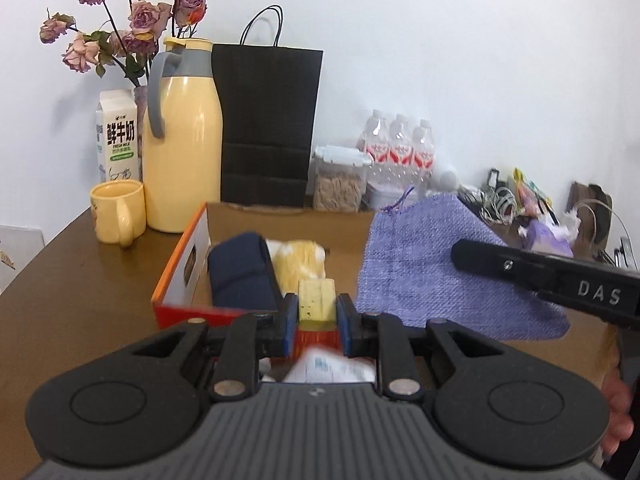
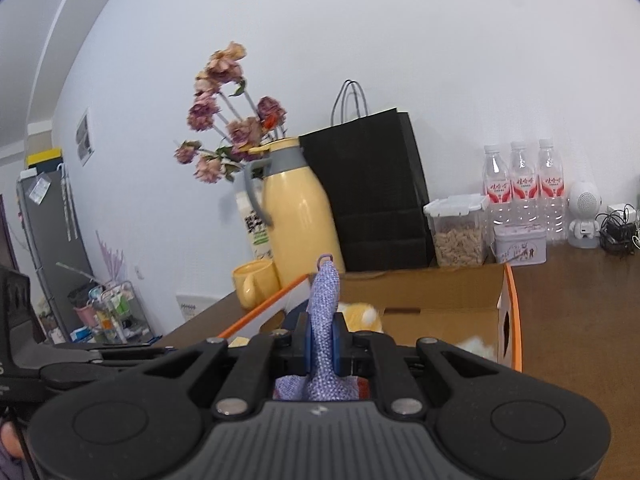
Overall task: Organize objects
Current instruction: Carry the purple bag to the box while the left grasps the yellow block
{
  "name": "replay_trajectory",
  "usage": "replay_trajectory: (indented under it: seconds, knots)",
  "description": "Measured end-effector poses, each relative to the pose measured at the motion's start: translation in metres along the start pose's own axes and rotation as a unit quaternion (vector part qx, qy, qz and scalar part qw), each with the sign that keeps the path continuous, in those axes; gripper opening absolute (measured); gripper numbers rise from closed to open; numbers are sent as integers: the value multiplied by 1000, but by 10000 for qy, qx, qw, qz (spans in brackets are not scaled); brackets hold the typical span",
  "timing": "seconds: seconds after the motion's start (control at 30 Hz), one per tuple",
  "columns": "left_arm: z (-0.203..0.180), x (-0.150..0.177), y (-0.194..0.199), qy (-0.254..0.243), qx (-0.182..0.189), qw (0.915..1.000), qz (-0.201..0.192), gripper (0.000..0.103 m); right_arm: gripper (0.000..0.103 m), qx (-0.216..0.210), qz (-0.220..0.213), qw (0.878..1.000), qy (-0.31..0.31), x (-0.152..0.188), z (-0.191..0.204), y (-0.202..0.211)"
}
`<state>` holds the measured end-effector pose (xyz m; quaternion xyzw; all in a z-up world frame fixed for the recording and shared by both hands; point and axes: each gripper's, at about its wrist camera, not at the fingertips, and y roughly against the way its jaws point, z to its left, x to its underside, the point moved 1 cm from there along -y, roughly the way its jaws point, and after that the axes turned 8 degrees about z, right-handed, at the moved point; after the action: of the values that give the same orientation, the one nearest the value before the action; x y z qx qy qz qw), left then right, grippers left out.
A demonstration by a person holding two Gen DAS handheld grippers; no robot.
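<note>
My left gripper (image 1: 317, 310) is shut on a pale yellow sponge (image 1: 316, 296) with a dark green underside, held just above the near wall of an orange and white cardboard box (image 1: 176, 272). Inside the box lie a navy cloth roll (image 1: 240, 272) and a fluffy yellow and white item (image 1: 298, 258). My right gripper (image 2: 324, 340) is shut on a purple woven cloth (image 2: 326, 300). In the left wrist view the cloth (image 1: 432, 264) hangs over the box's right side, with the right gripper (image 1: 472, 254) coming in from the right. The box (image 2: 508, 312) lies ahead in the right wrist view.
Behind the box on the brown table (image 1: 80, 288) stand a yellow mug (image 1: 116, 212), a yellow thermos jug (image 1: 182, 140), a milk carton (image 1: 118, 136), dried roses (image 1: 136, 20) and a black paper bag (image 1: 266, 128). Further right are a snack container (image 2: 458, 232), water bottles (image 2: 520, 188), a tin (image 2: 520, 246) and cables (image 2: 620, 228).
</note>
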<state>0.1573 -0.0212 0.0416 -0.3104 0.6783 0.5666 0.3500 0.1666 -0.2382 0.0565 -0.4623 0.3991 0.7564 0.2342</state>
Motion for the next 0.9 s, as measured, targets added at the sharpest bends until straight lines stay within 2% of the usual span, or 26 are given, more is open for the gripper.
replay_trajectory:
  seconds: [0.3,0.5,0.63,0.8,0.83,0.87,0.9]
  knots:
    - [5,-34,-59,166,-89,9998,-14,21,9,261,32,9989,-394,-23,-40,-65]
    - [11,-45,-90,235,-191,9995,-29,21,9,554,249,9970,-486,-20,-61,-106]
    - [15,-38,-99,96,-237,9997,3,21,9,741,494,9951,-421,-9,-66,-116]
    - [13,-33,-101,-55,-306,9995,-13,21,10,1056,544,9929,65,0,-54,-116]
    - [13,-32,-100,-72,-312,9995,-36,22,13,1100,554,9923,128,1,-52,-116]
    - [12,-31,-99,-88,-341,9993,-87,24,16,1164,554,9915,182,2,-50,-115]
    - [12,-31,-97,-113,-376,9991,-130,31,17,1222,548,9908,206,2,-49,-115]
